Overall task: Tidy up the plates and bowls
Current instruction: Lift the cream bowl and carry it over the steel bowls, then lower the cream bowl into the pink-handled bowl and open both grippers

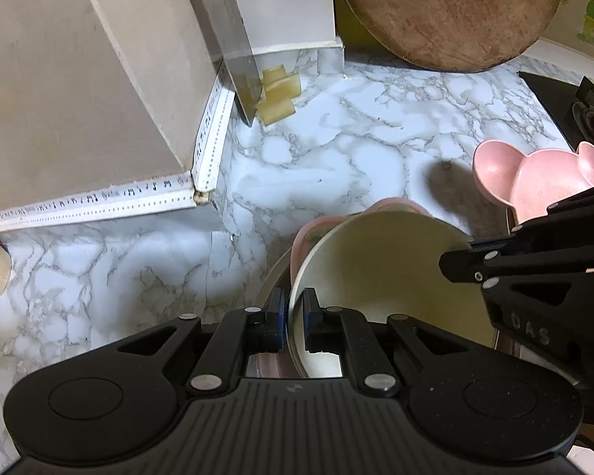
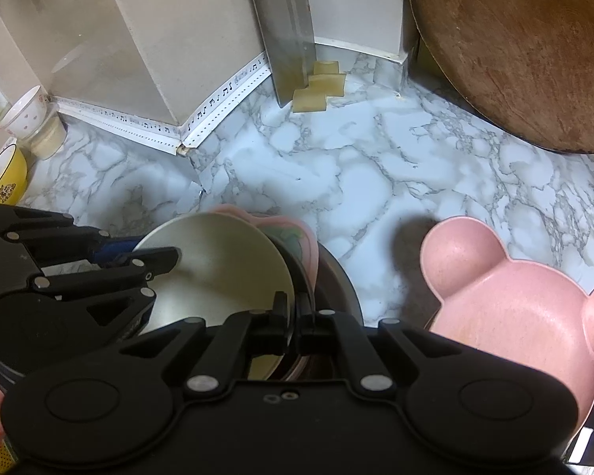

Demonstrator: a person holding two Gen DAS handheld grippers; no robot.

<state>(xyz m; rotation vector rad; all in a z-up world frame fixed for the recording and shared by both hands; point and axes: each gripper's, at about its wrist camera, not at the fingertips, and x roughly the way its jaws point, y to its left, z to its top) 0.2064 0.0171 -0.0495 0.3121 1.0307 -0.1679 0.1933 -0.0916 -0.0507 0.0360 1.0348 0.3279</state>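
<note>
A cream bowl (image 1: 384, 273) sits on a stack with a pink flower-shaped plate (image 1: 309, 233) under it. My left gripper (image 1: 295, 308) is shut on the bowl's left rim. My right gripper (image 2: 295, 312) is shut on the bowl's (image 2: 217, 261) right rim; it shows from the side in the left wrist view (image 1: 459, 265). The left gripper shows in the right wrist view (image 2: 166, 255). A pink bear-shaped dish (image 2: 522, 308) lies to the right, also in the left wrist view (image 1: 542, 178).
A marble counter (image 1: 336, 150). A cleaver (image 1: 229, 43) leans on the wall with yellow blocks (image 1: 277, 95) beside it. A round wooden board (image 1: 451, 12) stands at the back right. A stove (image 1: 574, 107) is at the right. A yellow bowl (image 2: 4, 178) and a white cup (image 2: 23, 113) stand at the left.
</note>
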